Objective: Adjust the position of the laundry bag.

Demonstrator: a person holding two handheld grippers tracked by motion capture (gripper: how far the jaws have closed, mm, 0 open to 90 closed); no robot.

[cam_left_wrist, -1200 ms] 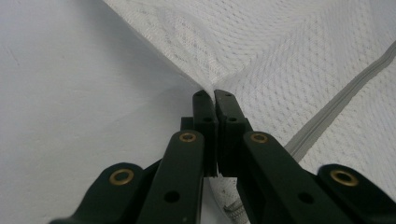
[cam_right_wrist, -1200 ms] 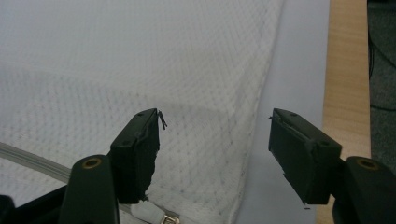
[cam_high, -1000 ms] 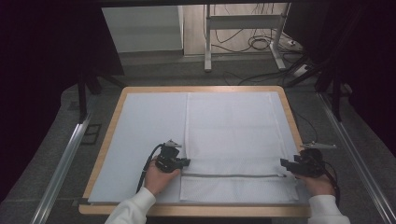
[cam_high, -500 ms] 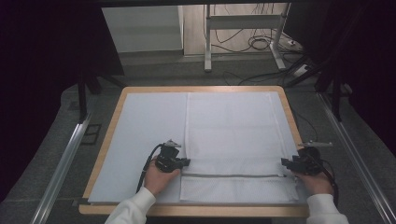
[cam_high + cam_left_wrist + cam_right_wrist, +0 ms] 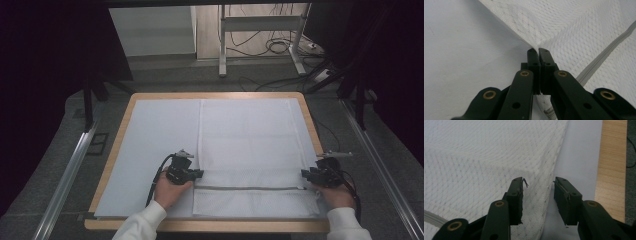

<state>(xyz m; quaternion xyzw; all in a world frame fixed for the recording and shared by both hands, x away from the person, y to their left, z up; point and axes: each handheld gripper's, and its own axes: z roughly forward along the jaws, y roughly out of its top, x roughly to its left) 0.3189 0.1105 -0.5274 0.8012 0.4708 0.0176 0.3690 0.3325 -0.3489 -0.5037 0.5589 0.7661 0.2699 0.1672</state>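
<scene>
On table [image 5: 150,130], hand-held grippers flank mesh bag [image 5: 250,140]

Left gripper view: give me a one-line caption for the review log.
Left gripper, jaws shut on the edge of a white mesh laundry bag, beside its grey zipper, over a white table cover.
</scene>
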